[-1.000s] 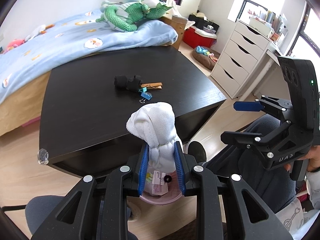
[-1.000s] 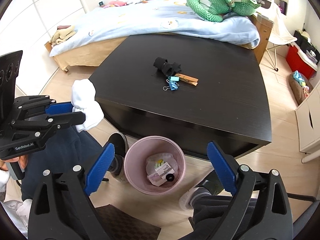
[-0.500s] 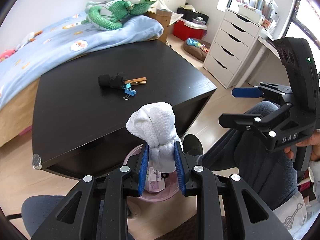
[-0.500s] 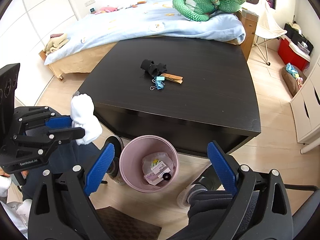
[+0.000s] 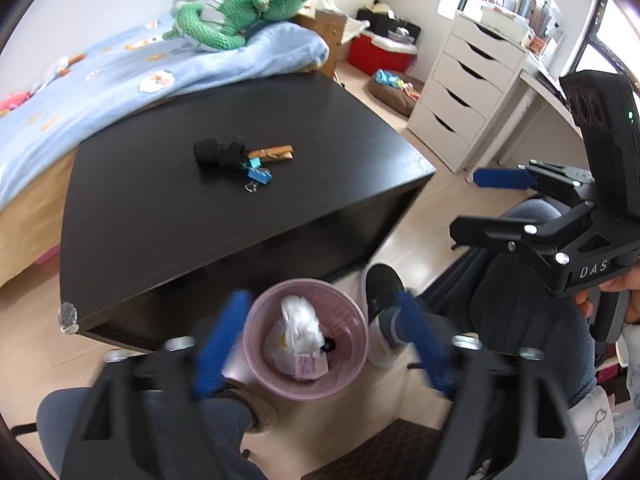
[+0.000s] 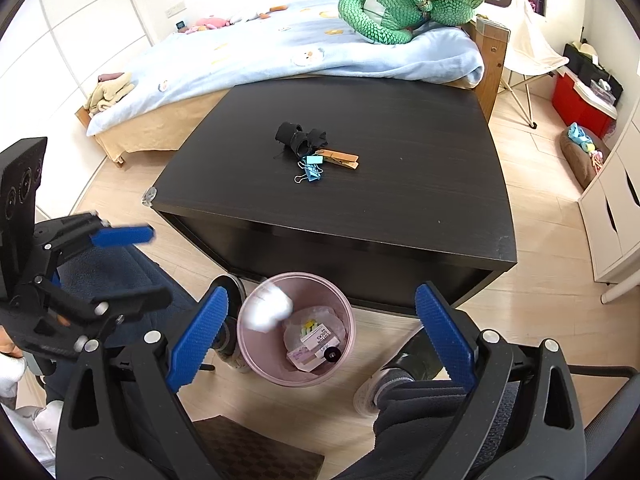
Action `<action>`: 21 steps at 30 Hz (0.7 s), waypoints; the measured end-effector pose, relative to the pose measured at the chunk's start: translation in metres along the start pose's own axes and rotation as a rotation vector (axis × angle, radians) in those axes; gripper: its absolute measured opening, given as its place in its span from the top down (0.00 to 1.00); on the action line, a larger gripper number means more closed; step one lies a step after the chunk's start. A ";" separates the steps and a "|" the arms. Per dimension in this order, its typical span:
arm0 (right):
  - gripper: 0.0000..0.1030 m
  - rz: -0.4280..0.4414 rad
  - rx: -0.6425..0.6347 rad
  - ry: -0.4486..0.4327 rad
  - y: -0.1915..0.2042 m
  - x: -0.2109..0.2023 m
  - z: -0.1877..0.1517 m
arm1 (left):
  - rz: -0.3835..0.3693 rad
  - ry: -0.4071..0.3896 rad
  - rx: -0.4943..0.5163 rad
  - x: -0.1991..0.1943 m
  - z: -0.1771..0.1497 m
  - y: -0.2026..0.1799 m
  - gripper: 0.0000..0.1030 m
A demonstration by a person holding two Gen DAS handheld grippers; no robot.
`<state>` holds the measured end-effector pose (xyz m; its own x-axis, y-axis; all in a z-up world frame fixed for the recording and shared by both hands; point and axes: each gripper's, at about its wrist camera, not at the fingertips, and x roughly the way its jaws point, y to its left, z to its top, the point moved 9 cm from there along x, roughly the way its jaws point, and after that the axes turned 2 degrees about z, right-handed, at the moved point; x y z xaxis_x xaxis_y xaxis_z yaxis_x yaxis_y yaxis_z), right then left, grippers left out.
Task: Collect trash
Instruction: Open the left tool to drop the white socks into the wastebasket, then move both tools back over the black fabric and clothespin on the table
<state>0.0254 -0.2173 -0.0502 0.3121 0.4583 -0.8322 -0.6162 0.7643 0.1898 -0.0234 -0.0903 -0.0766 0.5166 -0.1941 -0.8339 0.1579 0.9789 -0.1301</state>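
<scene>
Bedroom scene, pale wood floor, dark worktop (image 6: 360, 184) standing beside a bed (image 6: 256, 56) with a light blue quilt and a green plush dragon (image 6: 400, 8) on it. Pink bin (image 6: 296, 328) sits on the floor just in front of the worktop's near edge, between the person's shoes. White wad of cloth or tissue (image 5: 302, 326) is inside the bin, blurred in the right wrist view near the bin's left rim, lying over a small printed box (image 6: 316, 344) and clear wrapping. Left claw (image 5: 320, 344) is released, blue pads spread wide and motion-blurred on either side of the bin, holding nothing. Right claw (image 6: 320, 332) is also spread wide and empty, poised above the bin. Mid-worktop cluster, well away from every edge: black rolled fabric piece (image 6: 300, 138), blue binder clips (image 6: 310, 170) touching it, and a wooden clothespin (image 6: 340, 159) just beside the clips. White drawer unit (image 5: 468, 92) stands past the worktop's right side, red box (image 5: 378, 50) near the bed's foot.
</scene>
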 end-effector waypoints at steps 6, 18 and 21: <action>0.08 0.005 -0.006 0.001 0.002 0.001 0.000 | 0.056 -0.036 -0.040 -0.005 0.004 0.016 0.08; 0.05 0.021 -0.026 -0.002 0.009 0.005 0.002 | 0.080 -0.077 -0.081 -0.011 0.007 0.029 0.07; 0.04 0.020 -0.030 -0.006 0.009 0.006 0.005 | 0.073 -0.080 -0.089 -0.010 0.008 0.030 0.07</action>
<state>0.0254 -0.2049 -0.0506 0.3035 0.4763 -0.8252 -0.6438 0.7410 0.1909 -0.0171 -0.0597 -0.0679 0.5899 -0.1229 -0.7980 0.0437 0.9918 -0.1205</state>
